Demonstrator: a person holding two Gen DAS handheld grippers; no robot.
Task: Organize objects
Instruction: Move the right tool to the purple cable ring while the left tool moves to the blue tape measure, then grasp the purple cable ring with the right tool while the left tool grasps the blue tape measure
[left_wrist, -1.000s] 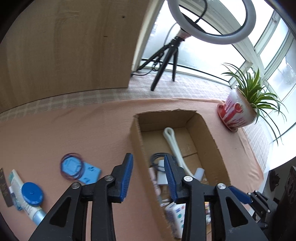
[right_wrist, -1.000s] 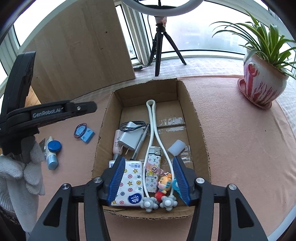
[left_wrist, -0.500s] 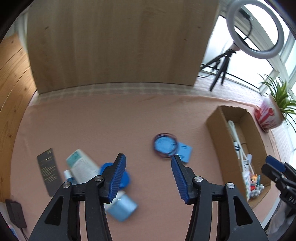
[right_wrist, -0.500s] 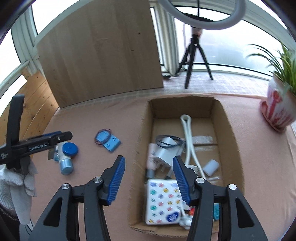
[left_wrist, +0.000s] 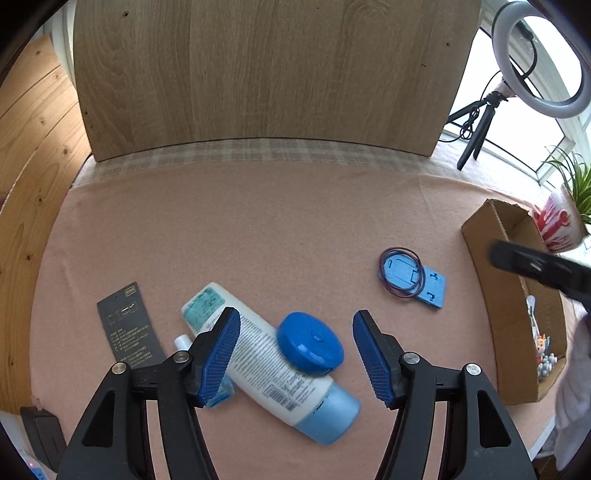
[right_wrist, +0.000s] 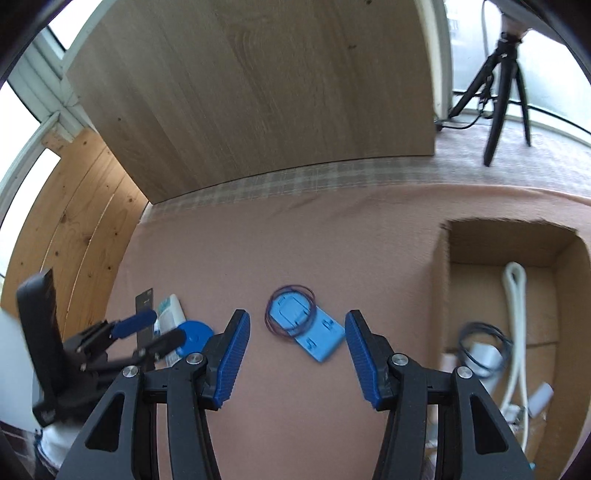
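Both grippers have swung off the box (right_wrist: 439, 280) toward the loose items. L gripper (left_wrist: 295, 354), jaws spread, empty, now hangs over tube (left_wrist: 266, 354) and blue cap (left_wrist: 309, 343). R gripper (right_wrist: 295, 362), jaws apart, empty, frames the blue holder (right_wrist: 310, 332) (banded). Card (left_wrist: 129, 325) text unreadable. Plant (left_wrist: 561, 221) only in L view.

One tube (left_wrist: 271, 363), one blue round case (left_wrist: 309, 343), one blue plate (left_wrist: 413, 277) (ringed by bands), one card (left_wrist: 129, 325), one box (left_wrist: 506, 306).

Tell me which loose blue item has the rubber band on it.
The flat blue plastic plate, lying alone nearer the cardboard box. The round blue case rests against the white tube instead.
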